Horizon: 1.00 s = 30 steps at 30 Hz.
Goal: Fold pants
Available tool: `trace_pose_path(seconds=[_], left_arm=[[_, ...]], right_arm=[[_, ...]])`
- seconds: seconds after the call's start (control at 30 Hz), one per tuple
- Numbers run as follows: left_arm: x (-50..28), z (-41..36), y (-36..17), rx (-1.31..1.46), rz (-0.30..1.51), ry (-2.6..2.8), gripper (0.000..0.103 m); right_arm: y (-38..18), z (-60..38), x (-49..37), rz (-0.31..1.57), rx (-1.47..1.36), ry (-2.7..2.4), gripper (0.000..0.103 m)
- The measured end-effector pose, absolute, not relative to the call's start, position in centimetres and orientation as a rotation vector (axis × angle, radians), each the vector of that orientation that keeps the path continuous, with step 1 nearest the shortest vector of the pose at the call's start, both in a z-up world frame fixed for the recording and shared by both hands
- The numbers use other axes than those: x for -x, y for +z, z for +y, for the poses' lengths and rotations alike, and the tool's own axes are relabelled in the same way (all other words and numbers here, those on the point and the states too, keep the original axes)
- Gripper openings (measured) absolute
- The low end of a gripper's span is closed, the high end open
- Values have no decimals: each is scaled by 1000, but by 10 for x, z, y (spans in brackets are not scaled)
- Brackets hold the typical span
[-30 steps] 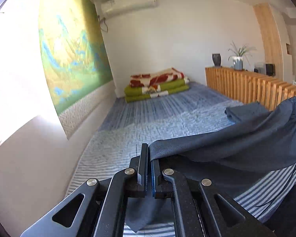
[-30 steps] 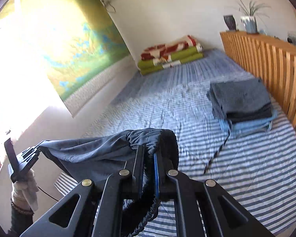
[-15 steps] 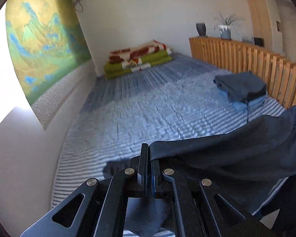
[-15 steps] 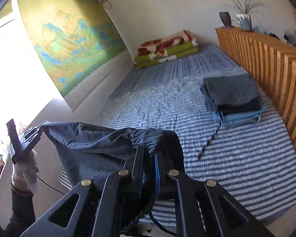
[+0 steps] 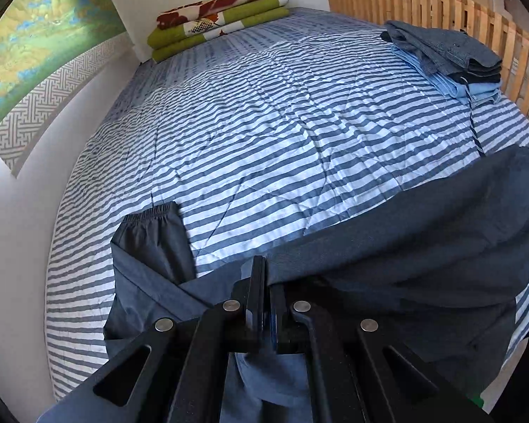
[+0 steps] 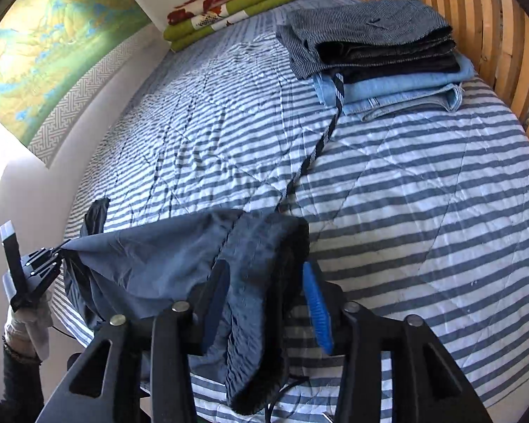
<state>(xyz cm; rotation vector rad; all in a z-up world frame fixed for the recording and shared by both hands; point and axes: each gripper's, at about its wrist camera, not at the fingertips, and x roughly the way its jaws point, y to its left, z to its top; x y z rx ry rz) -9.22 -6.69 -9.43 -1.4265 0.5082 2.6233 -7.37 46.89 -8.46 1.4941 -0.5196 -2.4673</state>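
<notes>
**One pair of pants, two tools**

Dark pants [image 5: 423, 232] drape over the striped bed [image 5: 264, 123] at 6 o'clock. Left tool [image 5: 267, 282] clamps the fabric; right tool [image 6: 264, 282] has just been opening (waistband between, unpinched). One folded stack [image 6: 377, 53] at 1 o'clock.

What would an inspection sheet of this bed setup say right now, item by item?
Surface: striped bedspread, wrinkled.
Job's things: dark pants stretched between the grippers, one elastic cuff lying on the bedspread.
Clutter: stack of folded clothes by the wooden slats; a striped cord trails from it.
Grippers: left gripper shut on the pants; right gripper jaws just opened, waistband loose between them.
Cables: thin black cable at the bed's edge.
Surroundings: folded blankets, wall painting.
</notes>
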Motion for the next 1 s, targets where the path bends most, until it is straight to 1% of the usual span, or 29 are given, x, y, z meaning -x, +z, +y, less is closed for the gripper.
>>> trace_pose_path(seconds=[0.1,0.23,0.4,0.53,0.67,0.73,0.77,0.8,0.9,1.0], left_arm=[[94,-72,-98,1439,505,2621,1],[90,-73,-100,1444,513,2617,1],[86,-77,-99,1439,516,2616,1],[82,-78,-95,1419,499,2627,1],[76,-79,-89,1395,484,2639,1],[72,-80,-86,1382,496,2650,1],[70,-81,-83,1374,498,2654,1],[69,-83,-78,1365,490,2663,1],[70,-91,-55,1318,443,2691,1],[85,-95,-17,1227,445,2751,1]], right_arm=[[-85,460,81,-522,-1515,-2418,44],[-96,455,77,-593,-1549,-2356,44],[-83,457,56,-617,-1487,-2354,44],[-74,441,40,-479,-1459,-2370,44],[-96,413,40,-311,-1544,-2341,44],[-109,403,40,-278,-1577,-2306,42],[-112,399,39,-271,-1580,-2294,26],[-112,396,39,-258,-1581,-2283,5],[-90,398,37,-303,-1473,-2269,4],[-45,410,42,-383,-1325,-2293,4]])
